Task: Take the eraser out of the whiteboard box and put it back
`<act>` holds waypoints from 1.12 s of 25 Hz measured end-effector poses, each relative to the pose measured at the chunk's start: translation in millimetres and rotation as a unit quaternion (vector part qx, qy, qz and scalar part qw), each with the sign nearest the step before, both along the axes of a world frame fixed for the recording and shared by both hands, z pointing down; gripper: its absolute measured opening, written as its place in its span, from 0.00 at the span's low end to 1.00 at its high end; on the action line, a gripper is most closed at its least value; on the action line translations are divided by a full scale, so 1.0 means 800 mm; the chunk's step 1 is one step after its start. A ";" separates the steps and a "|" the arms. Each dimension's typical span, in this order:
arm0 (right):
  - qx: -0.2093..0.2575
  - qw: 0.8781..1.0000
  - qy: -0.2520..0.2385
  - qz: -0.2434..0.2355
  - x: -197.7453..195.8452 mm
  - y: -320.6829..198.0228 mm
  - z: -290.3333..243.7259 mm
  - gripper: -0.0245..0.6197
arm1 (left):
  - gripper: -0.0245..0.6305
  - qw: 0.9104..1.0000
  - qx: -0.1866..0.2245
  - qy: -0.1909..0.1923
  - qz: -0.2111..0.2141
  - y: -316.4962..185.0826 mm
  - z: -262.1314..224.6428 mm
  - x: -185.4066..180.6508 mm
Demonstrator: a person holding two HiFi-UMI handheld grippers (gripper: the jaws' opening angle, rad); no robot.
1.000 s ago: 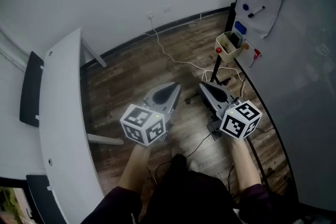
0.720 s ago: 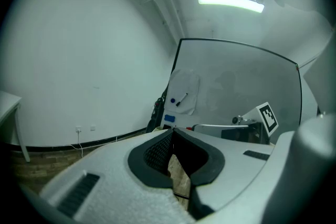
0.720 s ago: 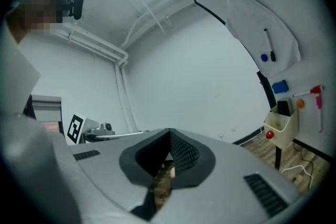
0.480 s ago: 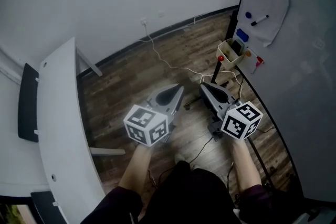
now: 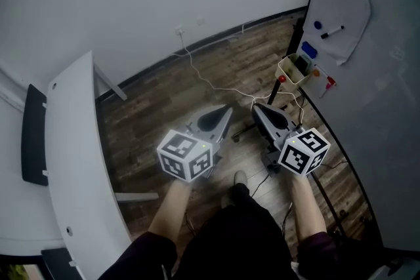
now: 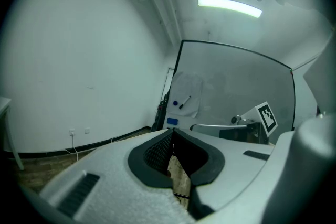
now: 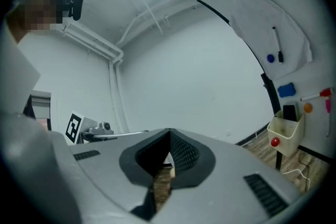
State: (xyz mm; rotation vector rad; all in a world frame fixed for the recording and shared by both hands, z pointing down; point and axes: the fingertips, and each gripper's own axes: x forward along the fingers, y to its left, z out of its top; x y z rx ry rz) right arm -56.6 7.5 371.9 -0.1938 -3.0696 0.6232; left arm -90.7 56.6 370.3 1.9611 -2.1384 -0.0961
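Wood-plank floor (image 5: 164, 98) lies open between a smooth, curved white desk (image 5: 72, 141) at left and the grey whiteboard (image 5: 380, 115) at right. The left gripper (image 5: 224, 112) and right gripper (image 5: 258, 109), grey moulded shells with ribbed black pads, are held side by side, each with its jaws closed together on nothing. The cream, open-topped whiteboard box (image 5: 287, 71) hangs at the board's edge, ahead of the right gripper and apart from it. A dark upright block, taken as the eraser (image 7: 289, 114), stands inside. A thin white cable (image 5: 216, 86) trails over the floor.
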 end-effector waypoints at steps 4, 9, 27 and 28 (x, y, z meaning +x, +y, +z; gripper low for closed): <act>0.000 1.000 -0.001 0.001 -0.025 -0.018 0.005 0.04 | 0.05 1.000 0.000 -0.003 0.001 -0.017 0.003 -0.024; 0.001 1.000 -0.002 0.004 -0.061 -0.047 0.005 0.04 | 0.05 1.000 0.001 -0.004 0.004 -0.044 0.001 -0.059; -0.013 1.000 0.005 0.011 -0.130 -0.135 0.020 0.04 | 0.05 1.000 0.000 0.006 0.007 -0.139 0.009 -0.135; -0.012 1.000 0.004 0.011 -0.131 -0.138 0.020 0.04 | 0.05 1.000 0.000 0.006 0.008 -0.142 0.009 -0.136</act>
